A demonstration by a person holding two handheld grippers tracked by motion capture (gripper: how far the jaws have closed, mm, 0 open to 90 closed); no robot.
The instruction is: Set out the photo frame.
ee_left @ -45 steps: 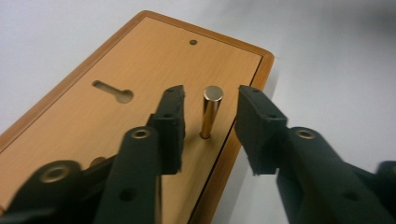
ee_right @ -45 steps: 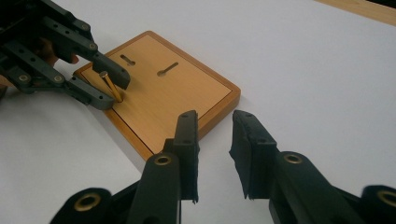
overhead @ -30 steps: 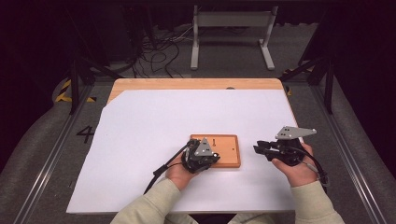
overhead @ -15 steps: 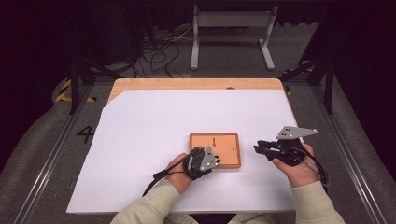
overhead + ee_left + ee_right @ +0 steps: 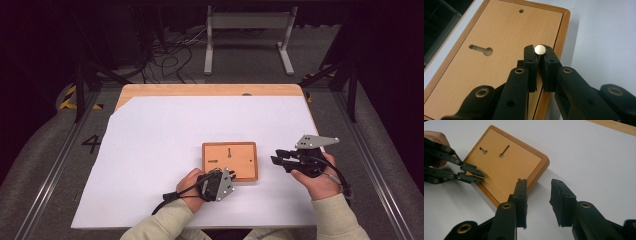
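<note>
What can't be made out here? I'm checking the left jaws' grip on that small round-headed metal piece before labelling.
- Metal piece, left gripper view: below its round head, the jaws hide it.
- Wooden board, high view: near-left corner covered by the left gripper.
- Same board, left gripper view: near end cut off by the frame and jaws.

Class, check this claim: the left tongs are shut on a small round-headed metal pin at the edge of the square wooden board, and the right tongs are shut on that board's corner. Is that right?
One point is wrong. The right tongs are open beside the square wooden board, gripping nothing, as the right gripper view shows. The left tongs are indeed shut on the small round-headed metal pin at the board's edge.
</note>
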